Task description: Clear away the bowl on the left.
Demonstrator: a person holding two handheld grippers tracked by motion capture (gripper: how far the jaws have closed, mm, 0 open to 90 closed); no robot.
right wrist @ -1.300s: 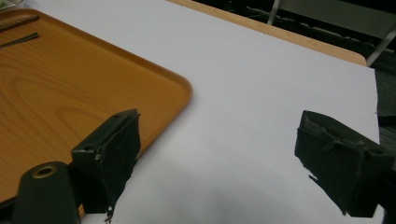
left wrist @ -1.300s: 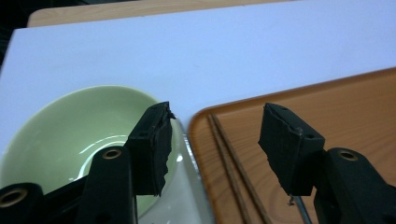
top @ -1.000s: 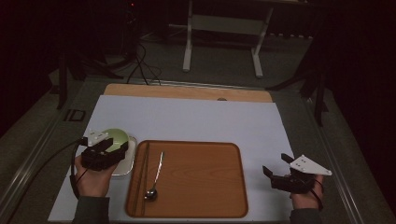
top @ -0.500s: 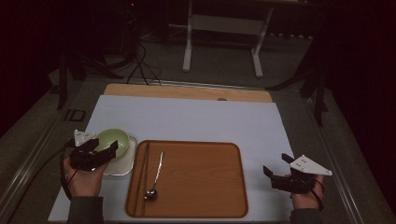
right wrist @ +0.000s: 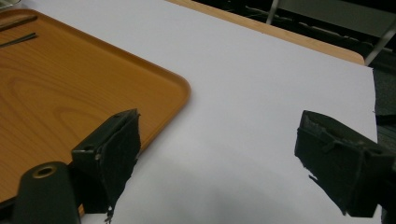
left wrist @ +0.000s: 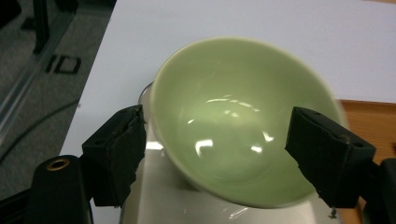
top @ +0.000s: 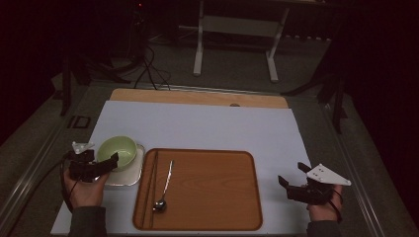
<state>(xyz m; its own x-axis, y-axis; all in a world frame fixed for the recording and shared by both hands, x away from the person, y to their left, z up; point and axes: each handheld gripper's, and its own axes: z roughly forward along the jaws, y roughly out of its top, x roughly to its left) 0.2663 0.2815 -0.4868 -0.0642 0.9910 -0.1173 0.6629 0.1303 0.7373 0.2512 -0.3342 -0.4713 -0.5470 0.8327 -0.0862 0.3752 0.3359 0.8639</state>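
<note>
The left tongs [top: 101, 165] sit at the near left of the surface [top: 207, 126], held in the person's left hand [top: 85, 190]. Their 2 jaws have just been opening and now stand wide apart. In the left gripper view the green bowl [left wrist: 243, 121] lies between the 2 pads [left wrist: 116, 151], with a gap showing at each side, so nothing is clamped. The bowl [top: 117, 151] rests on a shallow metal dish [top: 127, 174], just left of the wooden tray [top: 207, 190].

The right tongs [top: 291, 180] are at the near right, in the right hand [top: 323, 207], jaws spread with only bare white surface between them in the right gripper view [right wrist: 215, 154], the tray's corner [right wrist: 175, 91] just beside 1 jaw.

On the tray's left part lie a spoon [top: 164, 186] and a pair of chopsticks [top: 152, 185], side by side. Farther off, a strip of bare wood [top: 197, 98] edges the surface's far side.
</note>
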